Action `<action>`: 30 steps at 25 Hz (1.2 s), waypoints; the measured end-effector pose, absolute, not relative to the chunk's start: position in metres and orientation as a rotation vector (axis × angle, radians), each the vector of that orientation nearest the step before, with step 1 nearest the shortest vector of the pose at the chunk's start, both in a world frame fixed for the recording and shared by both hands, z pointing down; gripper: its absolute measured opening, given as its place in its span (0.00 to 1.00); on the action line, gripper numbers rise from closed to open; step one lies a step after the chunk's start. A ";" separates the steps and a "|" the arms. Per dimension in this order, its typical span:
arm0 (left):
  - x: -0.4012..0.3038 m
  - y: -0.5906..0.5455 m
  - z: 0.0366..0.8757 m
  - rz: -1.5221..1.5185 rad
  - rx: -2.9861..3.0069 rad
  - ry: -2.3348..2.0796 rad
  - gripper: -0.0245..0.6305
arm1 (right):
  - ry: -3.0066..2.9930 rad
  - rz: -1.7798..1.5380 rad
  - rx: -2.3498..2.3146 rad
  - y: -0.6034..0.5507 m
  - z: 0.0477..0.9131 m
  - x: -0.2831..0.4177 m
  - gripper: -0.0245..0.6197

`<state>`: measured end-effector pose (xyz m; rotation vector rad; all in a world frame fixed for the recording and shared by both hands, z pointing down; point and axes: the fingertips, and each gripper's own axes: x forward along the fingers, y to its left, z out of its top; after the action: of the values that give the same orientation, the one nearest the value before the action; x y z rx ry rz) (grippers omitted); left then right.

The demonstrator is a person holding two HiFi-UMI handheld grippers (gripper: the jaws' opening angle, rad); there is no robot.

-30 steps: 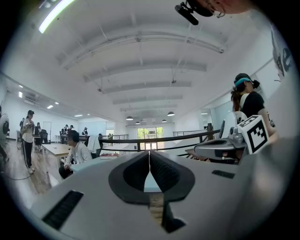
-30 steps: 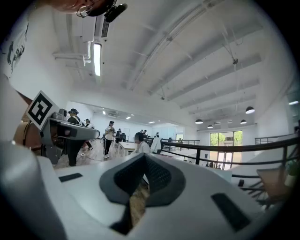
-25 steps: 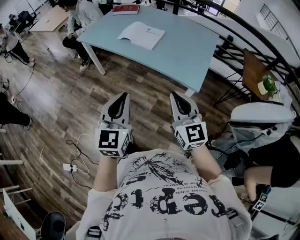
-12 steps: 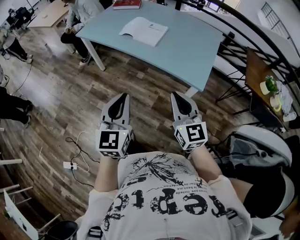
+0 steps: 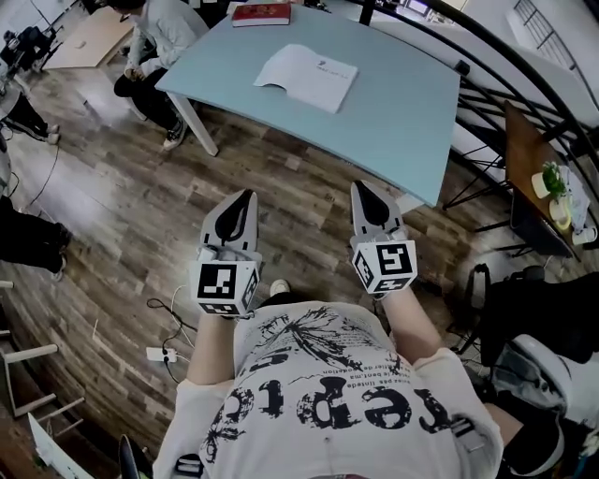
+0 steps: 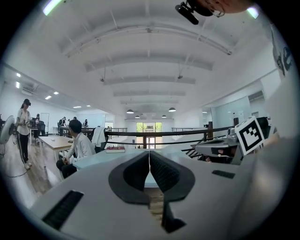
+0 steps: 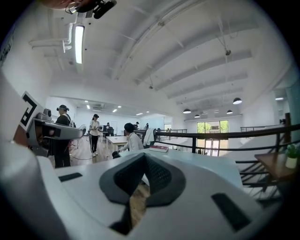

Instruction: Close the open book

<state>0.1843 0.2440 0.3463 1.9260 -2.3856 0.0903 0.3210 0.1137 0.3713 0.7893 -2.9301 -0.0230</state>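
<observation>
Near the middle of the desk [image 5: 393, 122], toward its far edge, lies the open book [image 5: 307, 77], pages up; a closed red book [image 5: 261, 14] sits at the far edge beyond it. Left gripper [image 5: 247, 195] and right gripper [image 5: 361, 186]: held side by side before the person's chest, over the wooden floor [image 5: 122, 215], short of the desk's near edge and well apart from the book. Both point roughly level toward the desk, elbows bent close to the body. Each pair of jaws is pressed together with nothing between them. Step in hand, by judgement: the approach. Done well, one gripper would steady one half of the book while the other slips under the free half's outer edge and folds it across the spine.
</observation>
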 end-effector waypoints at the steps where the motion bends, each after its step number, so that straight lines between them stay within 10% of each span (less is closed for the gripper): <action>1: 0.167 0.243 0.345 0.090 1.927 -2.382 0.07 | -2.926 -0.021 0.799 0.112 0.371 0.305 0.05; 30: -0.135 -0.010 0.359 0.157 1.968 -2.301 0.07 | -2.867 0.005 0.784 -0.135 0.392 -0.020 0.05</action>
<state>-0.1354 -0.0095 0.3594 1.9676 -2.3007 0.1569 -0.0198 -0.1348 0.3920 0.7845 -2.8669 0.0050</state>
